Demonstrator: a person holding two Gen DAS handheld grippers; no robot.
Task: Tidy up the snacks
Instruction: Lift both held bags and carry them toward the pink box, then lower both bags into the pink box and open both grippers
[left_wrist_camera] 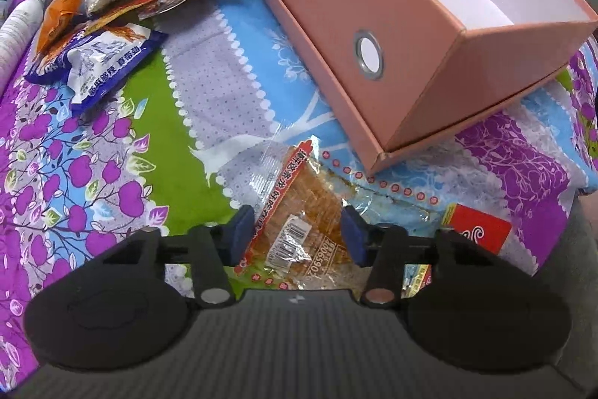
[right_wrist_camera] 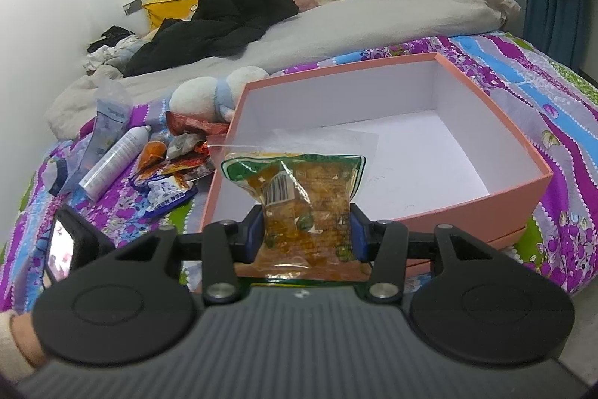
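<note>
Right gripper (right_wrist_camera: 304, 236) was clamped on a green snack bag (right_wrist_camera: 299, 197), held level above the pink box's (right_wrist_camera: 486, 197) near wall. Left gripper (left_wrist_camera: 297, 234) sat low in front of the box, fingers spread around a red-edged snack pack (left_wrist_camera: 295, 212).

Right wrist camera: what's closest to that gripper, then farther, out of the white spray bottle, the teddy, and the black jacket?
1. White spray bottle, lying on the quilt to the left.
2. Teddy, behind the snack pile, by the pink box's far left corner.
3. Black jacket, far up the bed near the headboard.
</note>
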